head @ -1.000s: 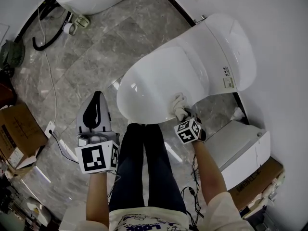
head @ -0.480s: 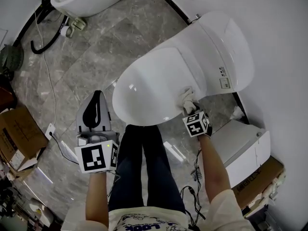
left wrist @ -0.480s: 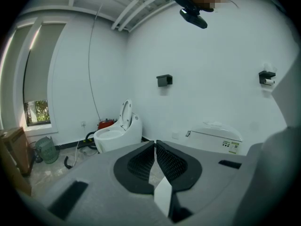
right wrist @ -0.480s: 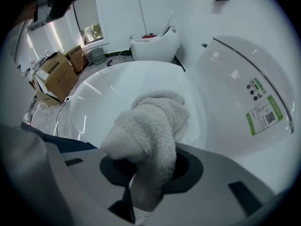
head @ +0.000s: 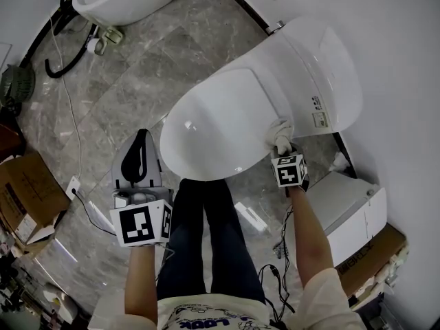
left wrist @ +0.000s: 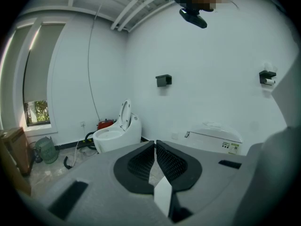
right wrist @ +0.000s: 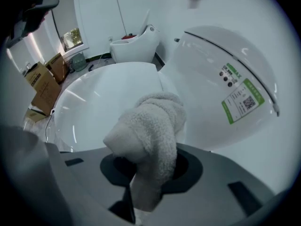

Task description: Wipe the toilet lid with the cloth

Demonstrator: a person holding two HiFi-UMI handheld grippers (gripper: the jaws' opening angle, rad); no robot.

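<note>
White terry cloth point(right wrist: 151, 126) was held clamped between the jaws of the right tool point(right wrist: 146, 175), with its bunched end sticking out beyond them. In the head view the white terry cloth point(head: 279, 130) was pressed against the glossy white toilet lid point(head: 218, 124), which was closed. The contact was at the lid's rear edge on the person's right, just beside the rounded white tank housing point(head: 323, 60). The right tool point(head: 282, 145) was angled in from below that edge. A green-edged label point(right wrist: 242, 100) was seen on the housing, near the cloth, and the glossy white toilet lid point(right wrist: 106, 102) filled the area behind the cloth.

The left tool point(head: 139, 140) was held well apart from the toilet, over the grey marbled floor point(head: 130, 74) and beside the person's dark trousers point(head: 199, 232). Its jaws were brought together with nothing between them, as seen at the left tool point(left wrist: 155, 155). A second white toilet point(left wrist: 115, 133) with its seat raised was seen beyond.
</note>
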